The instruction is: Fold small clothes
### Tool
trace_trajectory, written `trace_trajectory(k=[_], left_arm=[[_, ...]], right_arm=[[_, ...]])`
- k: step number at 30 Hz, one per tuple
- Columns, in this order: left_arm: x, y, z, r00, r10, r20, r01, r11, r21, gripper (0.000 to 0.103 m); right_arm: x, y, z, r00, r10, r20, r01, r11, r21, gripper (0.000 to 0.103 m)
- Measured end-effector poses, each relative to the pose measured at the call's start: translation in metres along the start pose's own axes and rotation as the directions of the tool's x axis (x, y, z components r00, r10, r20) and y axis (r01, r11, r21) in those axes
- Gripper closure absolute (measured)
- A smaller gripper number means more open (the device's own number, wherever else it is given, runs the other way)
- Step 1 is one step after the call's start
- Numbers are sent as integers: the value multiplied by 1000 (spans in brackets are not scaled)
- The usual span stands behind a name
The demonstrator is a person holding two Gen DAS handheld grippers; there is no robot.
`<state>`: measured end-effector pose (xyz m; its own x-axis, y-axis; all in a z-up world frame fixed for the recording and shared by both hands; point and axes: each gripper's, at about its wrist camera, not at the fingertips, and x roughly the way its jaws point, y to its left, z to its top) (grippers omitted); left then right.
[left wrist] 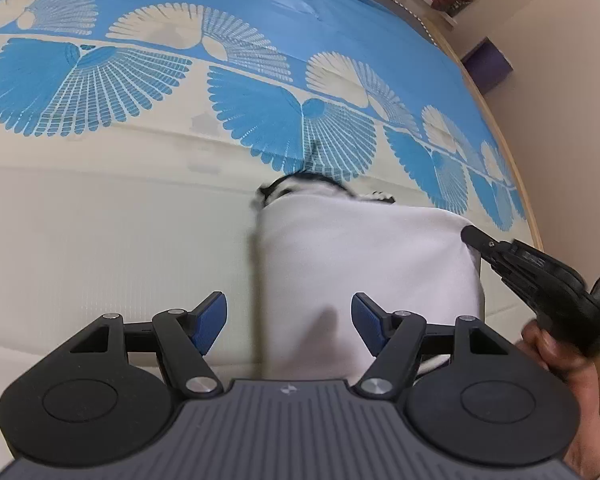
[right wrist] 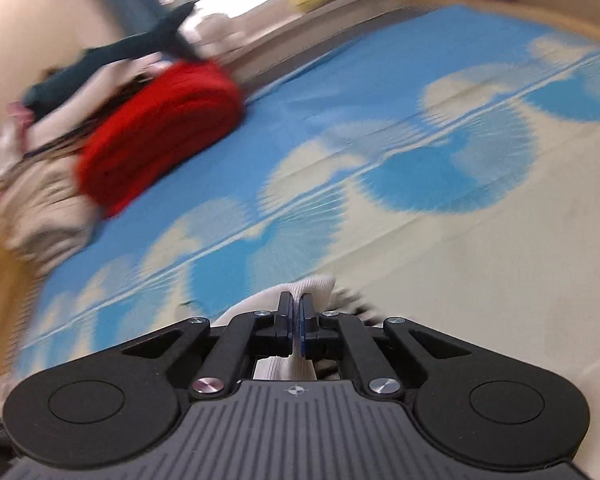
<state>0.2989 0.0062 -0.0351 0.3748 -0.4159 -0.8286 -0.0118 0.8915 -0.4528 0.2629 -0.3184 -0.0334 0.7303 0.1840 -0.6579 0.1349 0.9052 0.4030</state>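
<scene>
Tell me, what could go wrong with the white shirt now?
1. Only the right gripper pinches the white shirt; the left gripper is open above it, so a pull could drag the whole shirt across the bed sheet and spoil the fold.
2. The right wrist view is blurred, which suggests fast motion; the thin bit of cloth between its fingers might slip out.

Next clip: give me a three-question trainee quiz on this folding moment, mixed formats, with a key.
1. True or false: the left gripper is open above the white garment.
2. The right gripper is: A) open over the bedsheet, B) shut on the garment, C) holding the red blanket.
3. Fill in: the garment lies on the ____ part of the sheet.

Key: 1 true; 2 B; 3 cream.
</scene>
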Motion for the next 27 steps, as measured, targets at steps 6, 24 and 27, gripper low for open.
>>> trace_trajectory(k=[6,24,27], left_arm=[[-5,-1,-10,1000,5,-20,-4,999,41,29],[0,-4,-15,1000,16,-8,-16,1000,-2,25],[15,-1,-15,999,40,-24,-42,997,-70,20]], right_arm=[[30,-5,-10,964,-246,-98,238,968,-86,98],[1,0,-65,905,-260,-337,66,867,-493,33],[-3,-12,-49,924,-213,-317,75,915,-396,32]])
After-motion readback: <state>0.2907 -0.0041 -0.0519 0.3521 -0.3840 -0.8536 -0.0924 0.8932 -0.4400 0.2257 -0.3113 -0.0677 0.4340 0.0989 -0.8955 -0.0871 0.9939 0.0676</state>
